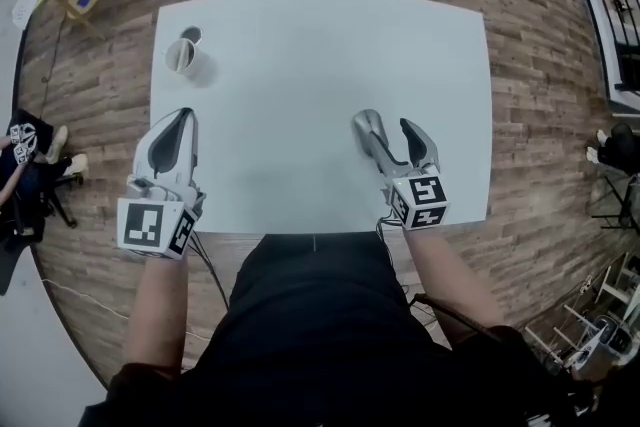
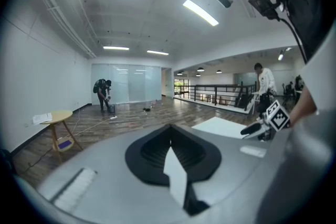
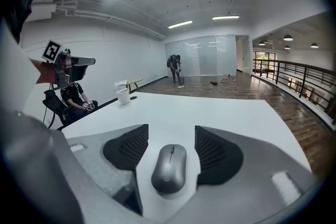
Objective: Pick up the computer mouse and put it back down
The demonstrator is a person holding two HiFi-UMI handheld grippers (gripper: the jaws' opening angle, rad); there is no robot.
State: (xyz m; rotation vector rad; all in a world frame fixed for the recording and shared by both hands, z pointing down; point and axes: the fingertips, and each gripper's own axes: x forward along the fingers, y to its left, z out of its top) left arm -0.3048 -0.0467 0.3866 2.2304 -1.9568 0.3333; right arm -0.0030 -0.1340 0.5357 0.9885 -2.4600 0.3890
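The right tool (image 1: 387,127) sits low at the surface's (image 1: 320,55) 5 o'clock, jaws spread wide and released. The computer mouse (image 3: 169,168) lies flat on the white top right between the black pads (image 3: 127,150), clear of both, its nose pointing to 12 o'clock, away from the person. At 8 o'clock the left tool (image 1: 181,118) hangs above the near-left edge, jaws clenched together on nothing. A white cup (image 1: 185,56) stands far off at 11 o'clock, well apart from both tools
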